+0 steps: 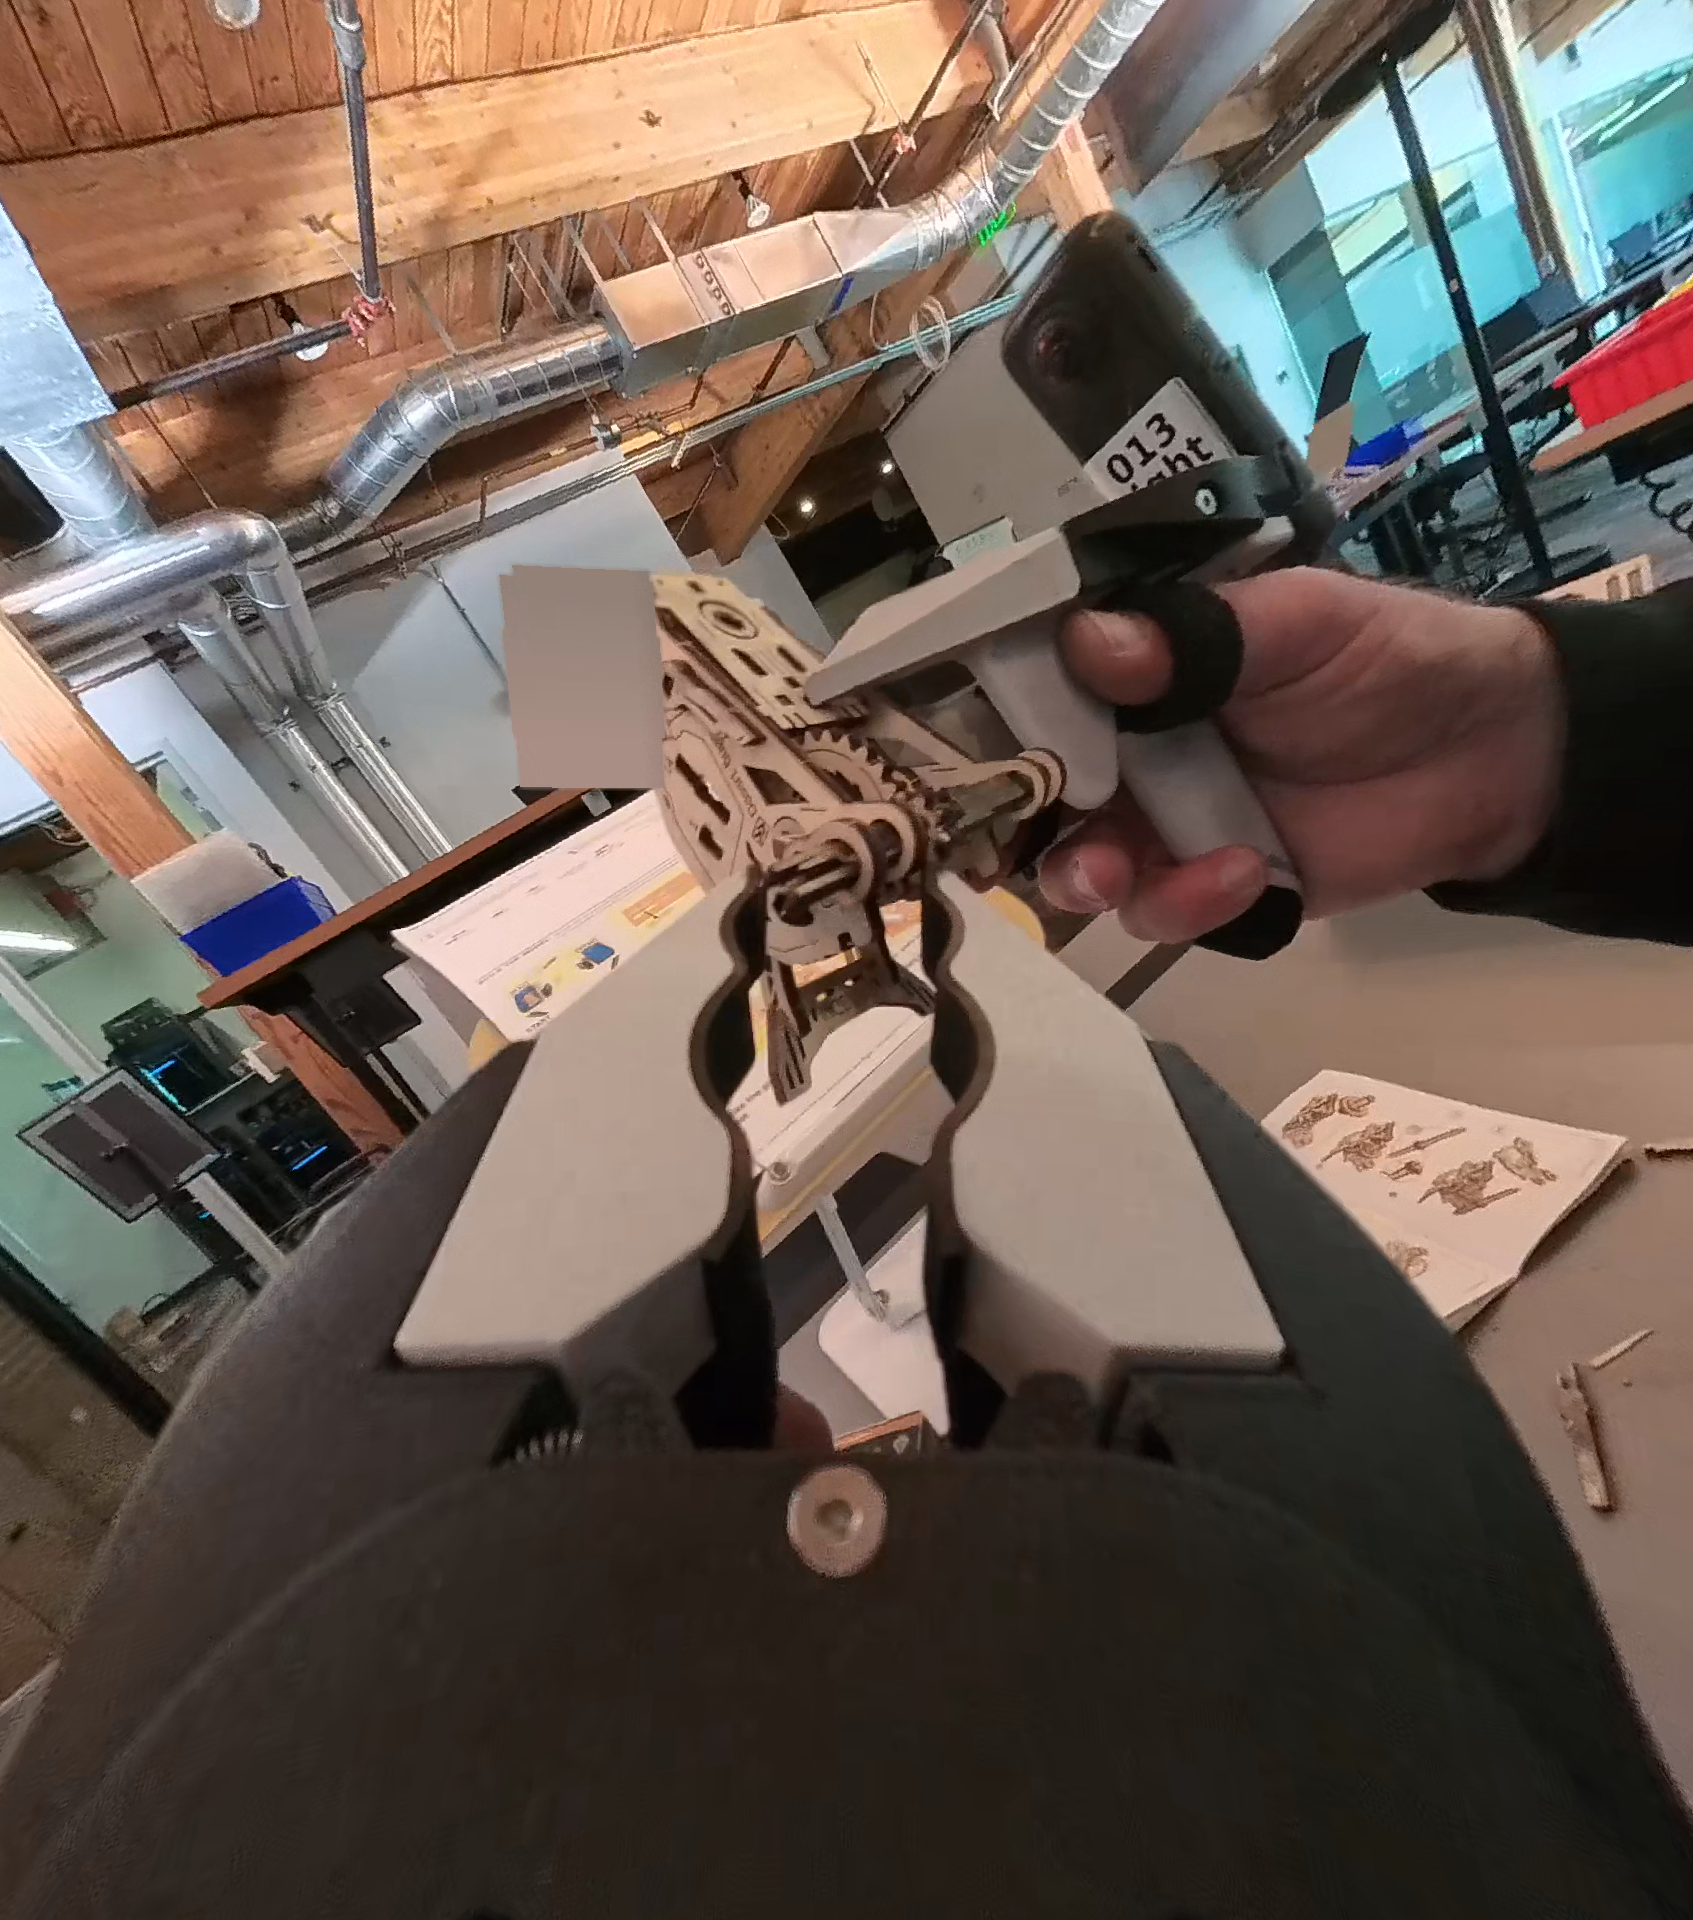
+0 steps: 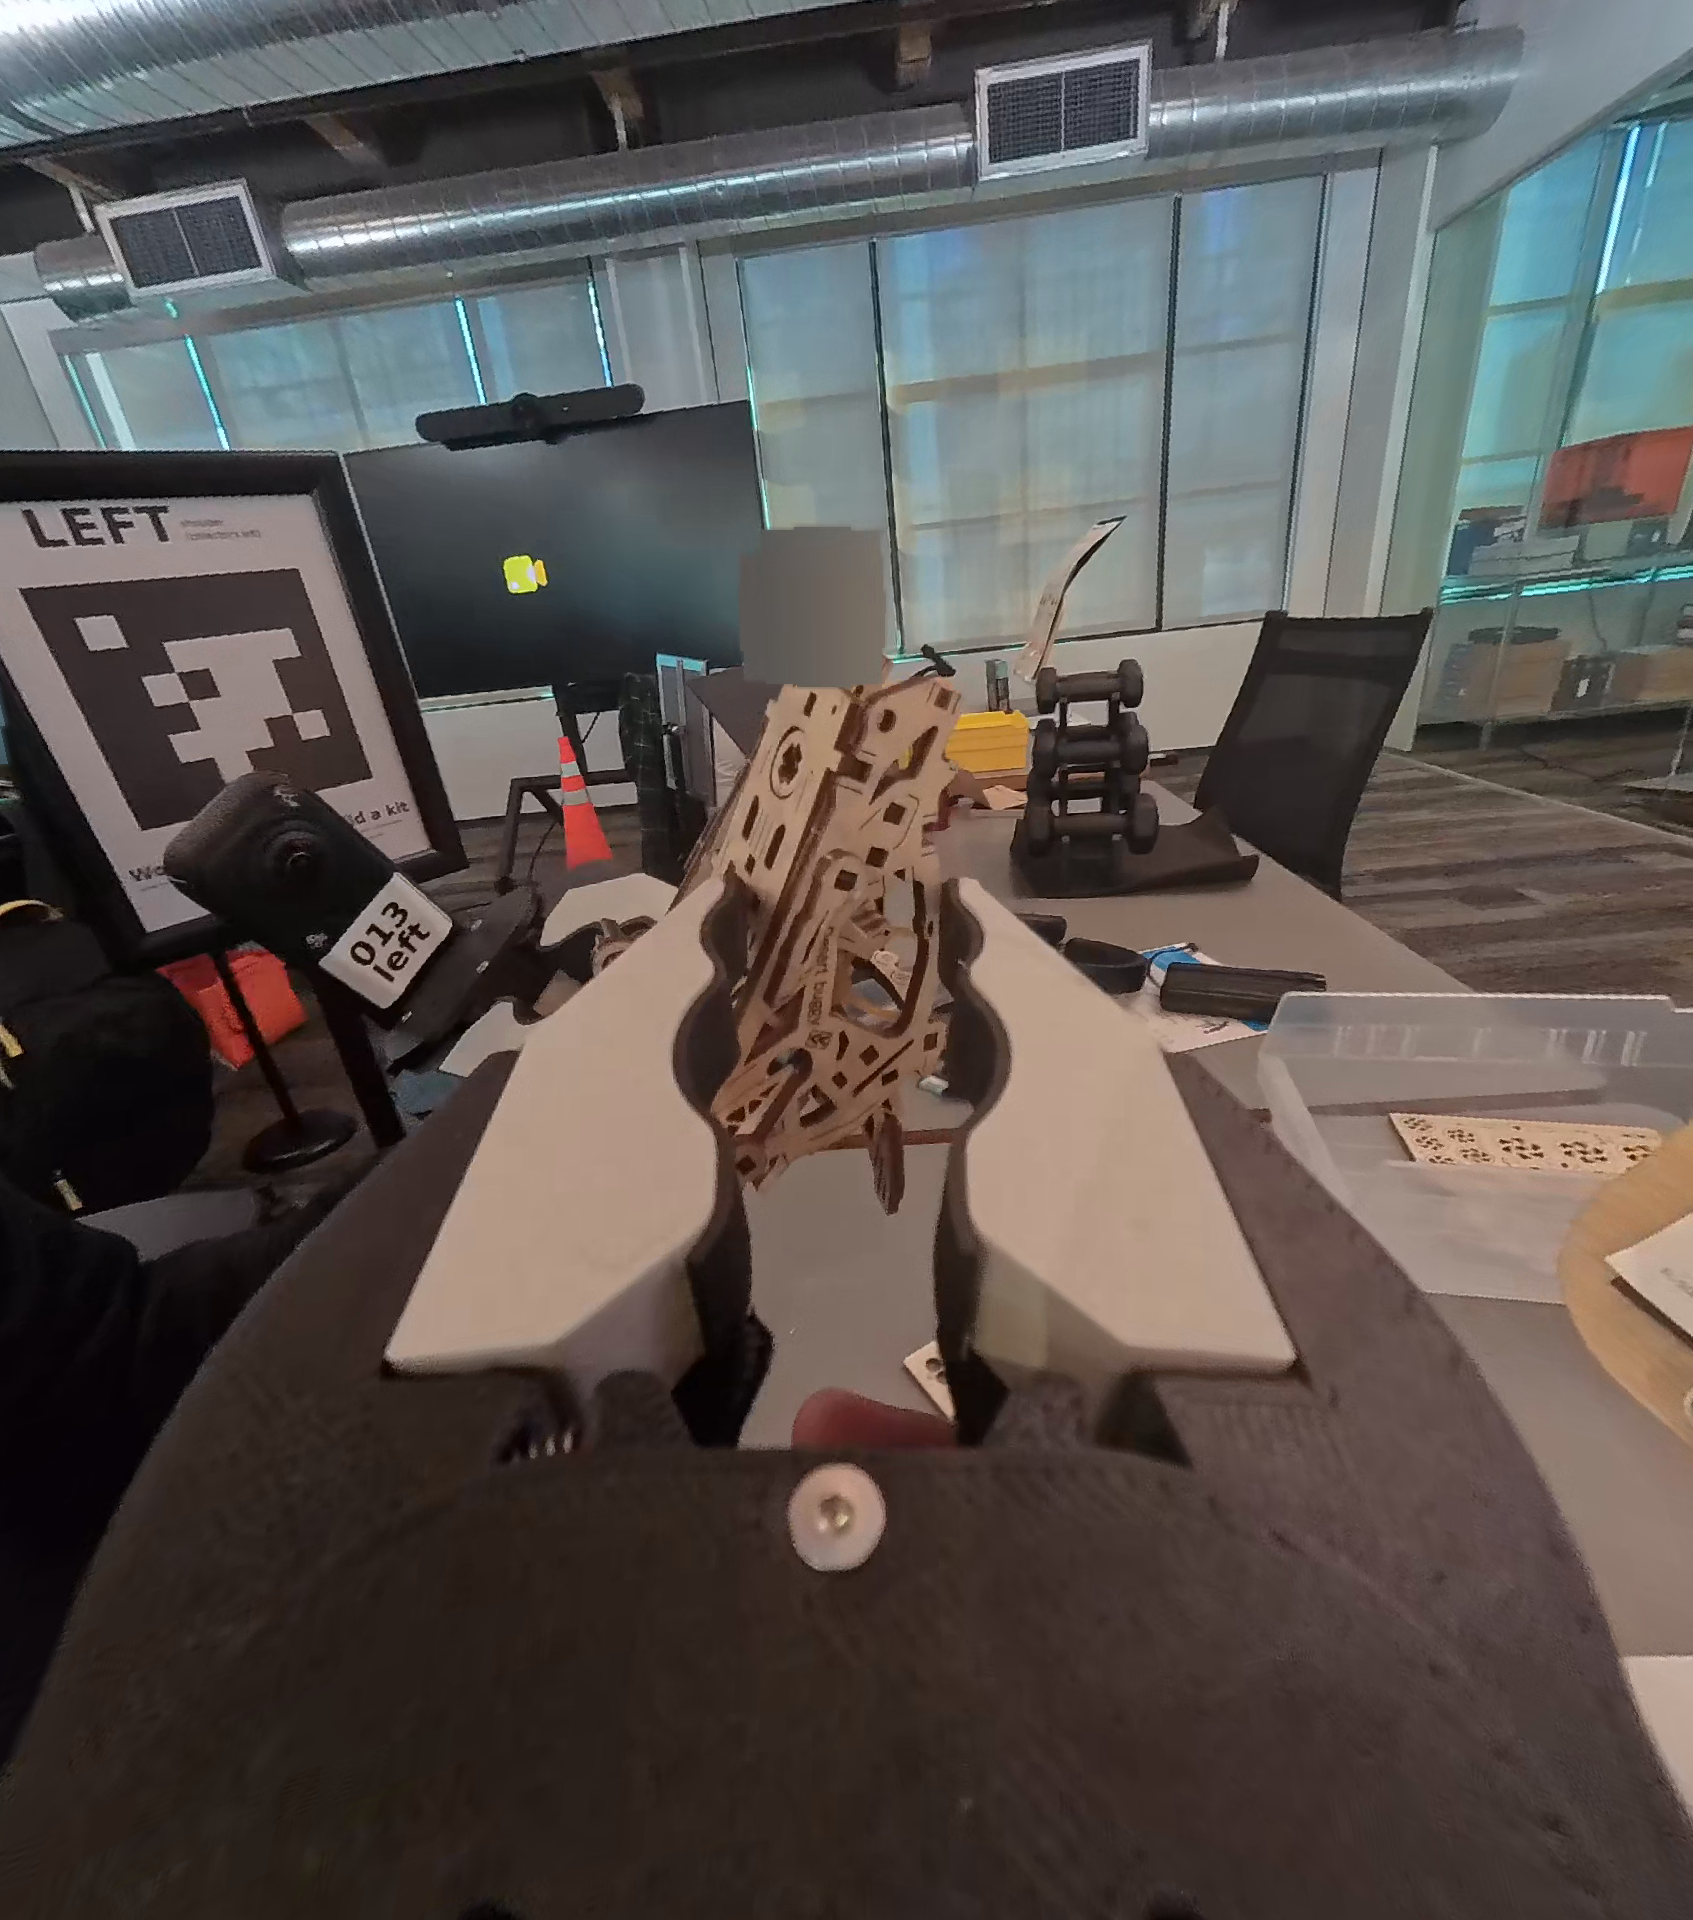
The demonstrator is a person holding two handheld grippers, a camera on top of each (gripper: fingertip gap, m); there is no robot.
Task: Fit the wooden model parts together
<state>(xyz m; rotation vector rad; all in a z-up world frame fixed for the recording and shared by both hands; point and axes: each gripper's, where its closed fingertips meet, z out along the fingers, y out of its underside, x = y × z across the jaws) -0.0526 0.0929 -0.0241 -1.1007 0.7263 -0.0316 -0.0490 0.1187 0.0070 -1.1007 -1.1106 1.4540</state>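
Clearly, the right gripper is closed on the pale laser-cut wooden model body; its two grey fingers press the flat sides of this body, which rises tilted above the fingertips, in the air over the grey surface. The left gripper stands narrowly apart around a small wooden leg-like part that hangs from a round axle end of the same model; whether its pads truly press this part I cannot tell, because the inner edges are partly hidden. In the left wrist view the model's toothed wheel lies beside the right gripper's fingers, and a person's hand holds that gripper's handle. Farther out, on the surface, lie an open instruction booklet and some thin wood scraps; to the right stands a clear plastic box, and behind it a rack of black dumbbells.
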